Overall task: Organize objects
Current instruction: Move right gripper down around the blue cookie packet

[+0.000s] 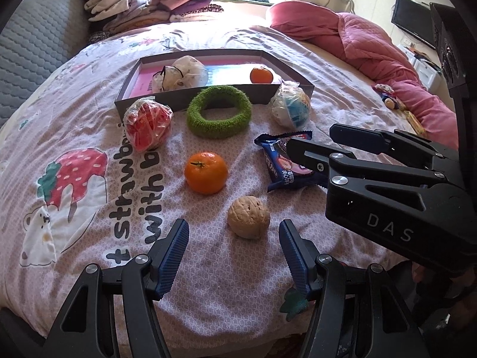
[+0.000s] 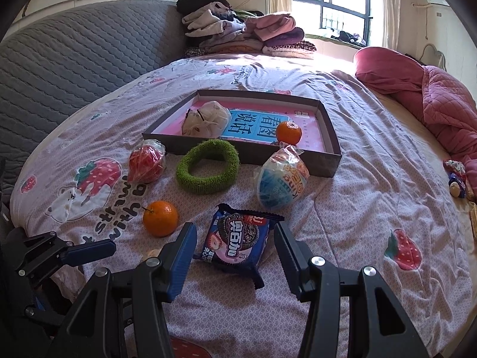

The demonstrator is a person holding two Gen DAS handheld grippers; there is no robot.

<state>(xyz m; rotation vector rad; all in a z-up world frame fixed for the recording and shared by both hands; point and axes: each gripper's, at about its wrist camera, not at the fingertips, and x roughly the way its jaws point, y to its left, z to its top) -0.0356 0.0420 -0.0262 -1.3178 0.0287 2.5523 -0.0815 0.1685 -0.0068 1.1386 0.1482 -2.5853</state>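
Observation:
My left gripper (image 1: 234, 227) is open, and a walnut (image 1: 249, 217) lies on the bedsheet just ahead of its blue pads, untouched. My right gripper (image 2: 235, 232) is also open and straddles a blue cookie packet (image 2: 238, 238), with gaps on both sides. In the left wrist view it hovers over that packet (image 1: 283, 167). Ahead lie a loose orange (image 1: 205, 173), a green fuzzy ring (image 1: 219, 115), a red wrapped ball (image 1: 147, 125) and a blue-white wrapped ball (image 1: 290, 107). The grey box (image 1: 179, 101) holds a white bagged item (image 1: 182, 73) and another orange (image 1: 261, 75).
A pile of folded clothes (image 2: 238, 32) sits at the far end of the bed. A pink quilt (image 2: 441, 101) is bunched at the right, with small toys (image 2: 456, 182) near it. A grey quilted headboard (image 2: 74, 56) runs along the left.

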